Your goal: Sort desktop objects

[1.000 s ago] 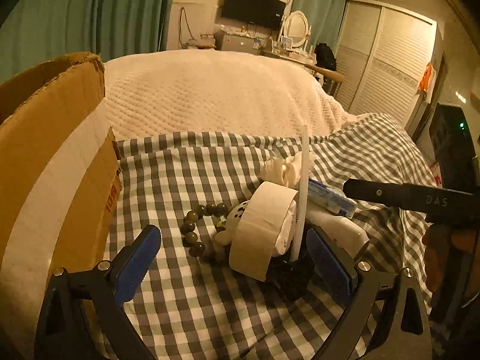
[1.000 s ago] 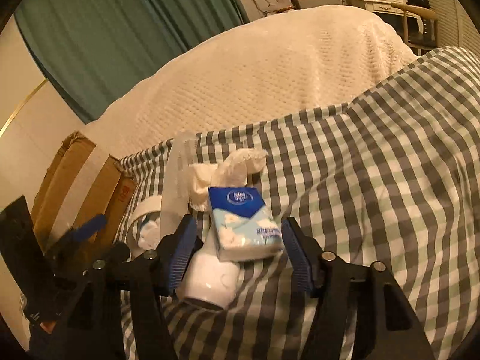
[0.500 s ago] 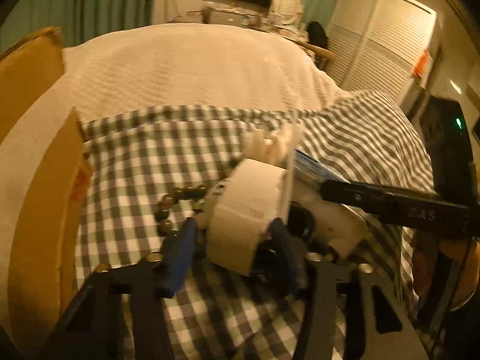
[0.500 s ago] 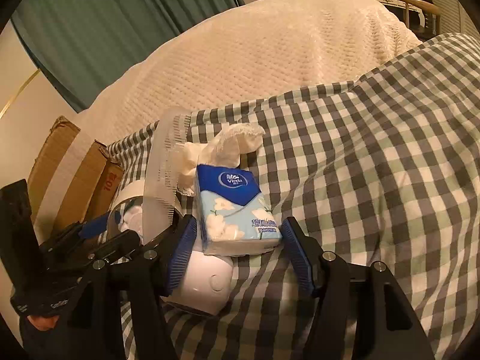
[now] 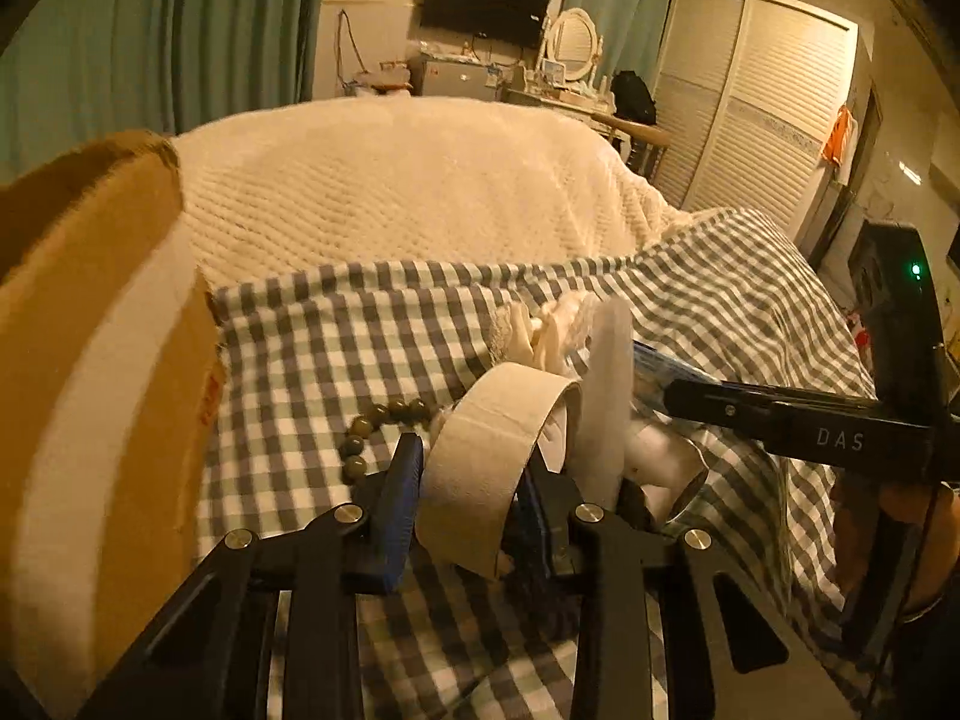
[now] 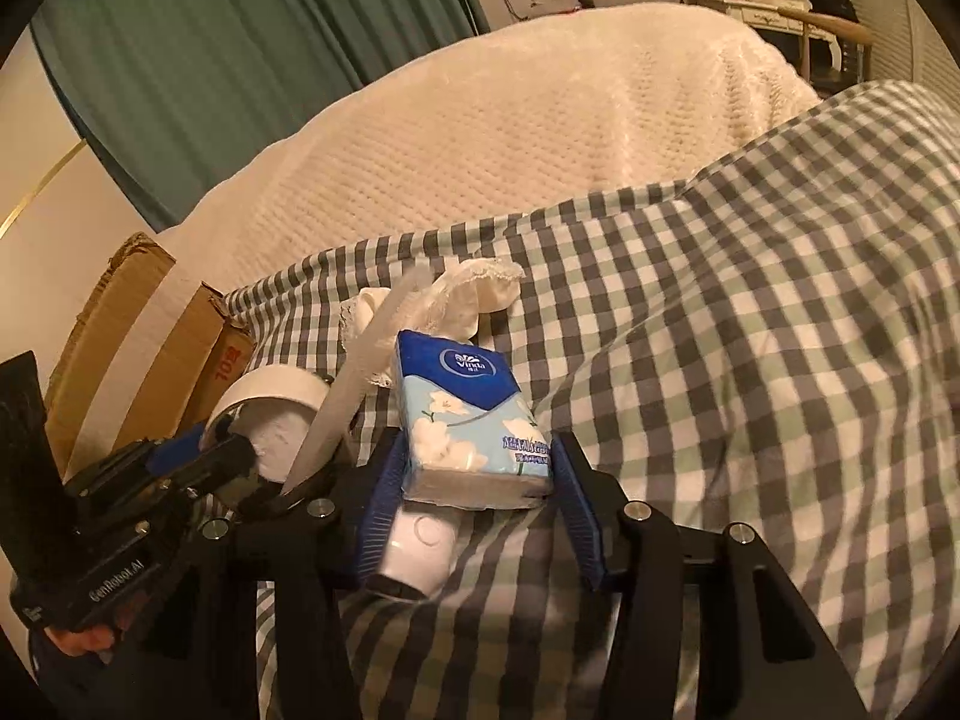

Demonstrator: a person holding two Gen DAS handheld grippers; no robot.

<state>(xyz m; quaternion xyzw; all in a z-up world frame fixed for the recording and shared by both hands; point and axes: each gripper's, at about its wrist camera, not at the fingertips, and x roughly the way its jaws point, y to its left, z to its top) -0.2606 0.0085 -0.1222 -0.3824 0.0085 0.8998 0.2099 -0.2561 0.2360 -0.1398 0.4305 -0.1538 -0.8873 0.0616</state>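
Note:
My left gripper (image 5: 471, 495) is shut on a roll of wide pale tape (image 5: 489, 462), held on edge just above the checked cloth; the roll also shows in the right wrist view (image 6: 270, 414). A loose strip of tape (image 5: 606, 402) stands up from it. My right gripper (image 6: 474, 504) has its blue pads on both sides of a blue tissue pack (image 6: 468, 420). The pack lies on a white bottle-like object (image 6: 417, 552). A string of dark beads (image 5: 372, 426) lies left of the roll. A crumpled white tissue (image 6: 456, 294) lies behind the pack.
A cardboard box (image 5: 90, 372) stands at the left, close to my left gripper; it also shows in the right wrist view (image 6: 138, 354). The checked cloth (image 6: 750, 360) spreads to the right. A cream blanket (image 5: 408, 180) rises behind.
My left gripper moved forward and closed on the tape roll, then lifted it slightly. My right gripper closed in on the tissue pack.

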